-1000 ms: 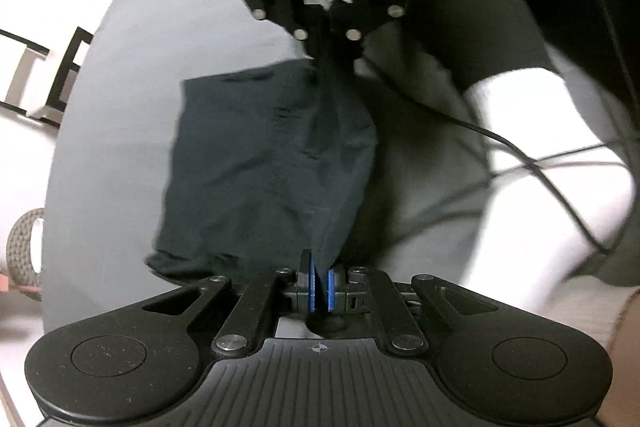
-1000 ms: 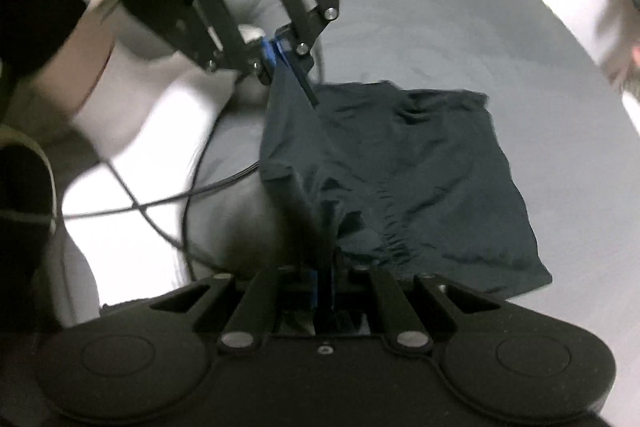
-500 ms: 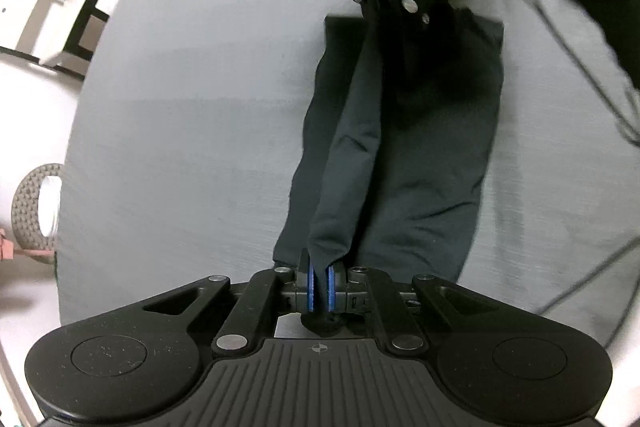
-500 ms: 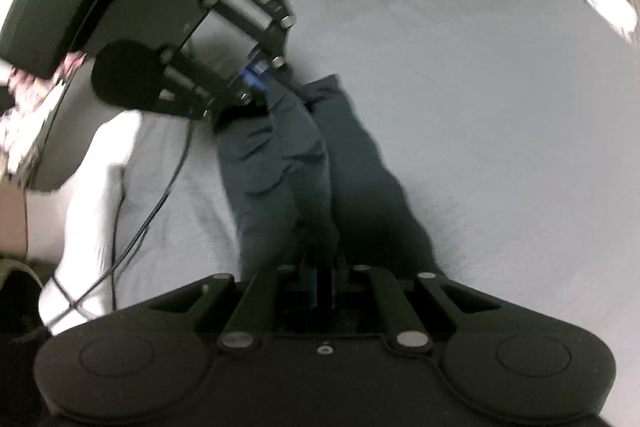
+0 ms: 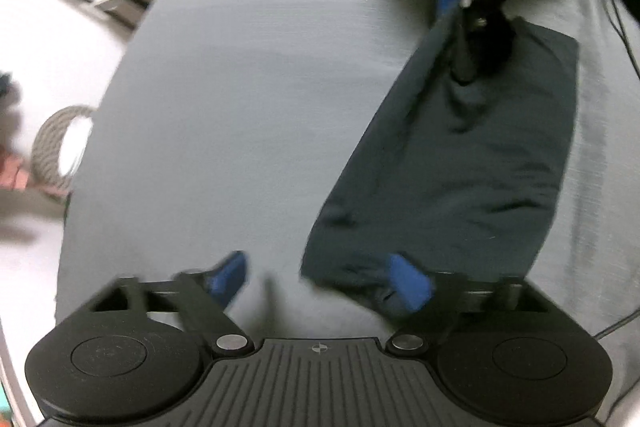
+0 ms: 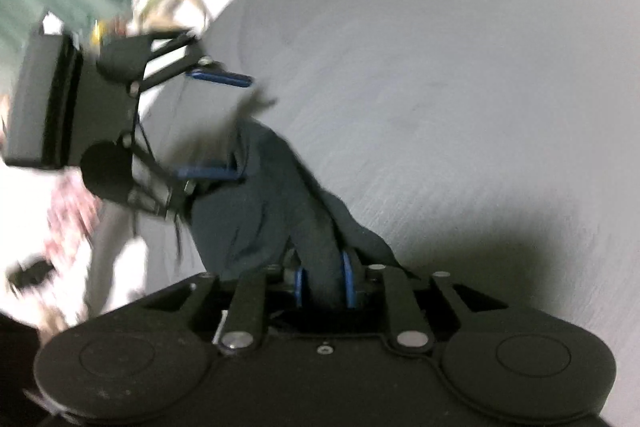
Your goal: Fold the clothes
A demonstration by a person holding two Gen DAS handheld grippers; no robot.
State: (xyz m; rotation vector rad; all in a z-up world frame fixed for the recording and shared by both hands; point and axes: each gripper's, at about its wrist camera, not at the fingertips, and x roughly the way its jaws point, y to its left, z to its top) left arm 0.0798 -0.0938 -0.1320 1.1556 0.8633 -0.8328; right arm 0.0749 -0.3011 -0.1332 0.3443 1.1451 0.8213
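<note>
One dark navy, soft-knit garment (image 5: 460, 163) lies on the pale grey cloth-covered table (image 5: 240, 107), doubled into a long strip. In the left wrist view its long axis runs from about 6 o'clock, at the near end by the left gripper, up toward 1 o'clock, where the right gripper (image 5: 456, 1) meets its far end.

The left hand-held gripper (image 5: 320, 281) stands wide open — its two blue pads well apart and nothing between them. The near end of the garment lies just beside and partly under its right-hand pad (image 5: 408, 285); the other pad sits over bare table at about 7 o'clock. So the cloth lies to the right of the left gripper's centre line, not between its fingers.

The right hand-held gripper (image 6: 323, 285) is only narrowly parted and has a thick bunched roll of the navy fabric clamped between its blue pads (image 6: 349, 281). From there the garment runs away toward 11 o'clock, where the open left gripper shows at its other end.

By count: one garment, two grippers, one table. At the table's edge, about 9 o'clock in the left view, sits one coiled rope basket (image 5: 60, 151), blurred.

As a judgement: the right gripper alone has the cloth, so any coming move turns on that end. Whether this fold is being laid down or another is being set up, the pictures do not settle.
</note>
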